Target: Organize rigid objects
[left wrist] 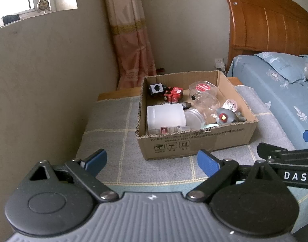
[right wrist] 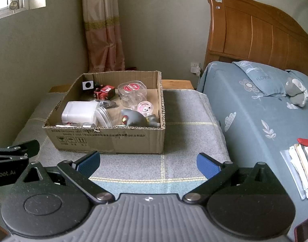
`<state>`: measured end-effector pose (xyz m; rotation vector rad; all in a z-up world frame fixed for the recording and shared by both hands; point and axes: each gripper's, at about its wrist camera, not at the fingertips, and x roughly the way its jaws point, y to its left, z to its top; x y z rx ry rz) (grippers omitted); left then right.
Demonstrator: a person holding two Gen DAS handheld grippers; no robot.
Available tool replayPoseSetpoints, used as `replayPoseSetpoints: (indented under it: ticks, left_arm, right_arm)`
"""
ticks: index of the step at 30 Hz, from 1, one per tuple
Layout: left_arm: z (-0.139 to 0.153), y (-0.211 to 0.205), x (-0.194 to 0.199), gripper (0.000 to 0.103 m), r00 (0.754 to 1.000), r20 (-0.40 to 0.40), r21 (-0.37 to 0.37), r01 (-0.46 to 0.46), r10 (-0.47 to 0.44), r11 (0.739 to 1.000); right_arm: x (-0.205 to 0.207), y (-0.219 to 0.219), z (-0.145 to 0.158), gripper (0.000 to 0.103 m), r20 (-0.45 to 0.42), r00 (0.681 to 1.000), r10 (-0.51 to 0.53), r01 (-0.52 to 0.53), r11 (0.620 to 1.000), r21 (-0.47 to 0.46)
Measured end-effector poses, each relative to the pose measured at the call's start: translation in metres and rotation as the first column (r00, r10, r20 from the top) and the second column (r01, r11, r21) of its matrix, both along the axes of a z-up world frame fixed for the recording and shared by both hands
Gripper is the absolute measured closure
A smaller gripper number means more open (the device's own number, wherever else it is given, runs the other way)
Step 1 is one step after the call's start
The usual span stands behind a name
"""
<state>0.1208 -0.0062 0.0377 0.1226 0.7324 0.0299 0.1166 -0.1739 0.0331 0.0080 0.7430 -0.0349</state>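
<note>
A: Noting the tongs first. The left tongs are standing wide, blue pads apart, nothing between them. The right tongs are likewise gaping wide and carrying nothing.

B: Both are hovering over the grey checked cloth that is covering the bench, just short of the cardboard box. Neither is touching it.

A: Where are the rigid objects sitting?

B: All are lying inside the box. A white plastic jar is lying on its side at the near left, with a clear jar beside it. A grey toy figure is resting at the near right corner, a small pink round case just behind it.

A: At the back I am seeing a black-and-white cube, a red toy vehicle next to it, and a clear container with a red lid label.

B: A bed with a blue floral sheet is running along the bench's right side; a stack of papers is lying on it.
</note>
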Motion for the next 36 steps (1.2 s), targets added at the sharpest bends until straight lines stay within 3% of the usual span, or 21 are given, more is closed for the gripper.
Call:
replayPoseSetpoints:
  ticks: [36]
  left_arm:
    - [0.0013, -0.0024, -0.0045, 0.007, 1.000, -0.005, 0.014, -0.011, 0.011, 1.000]
  right_arm:
    - [-0.0012, -0.0006, 0.0000, 0.000, 0.002, 1.000, -0.002, 0.002, 1.000, -0.001]
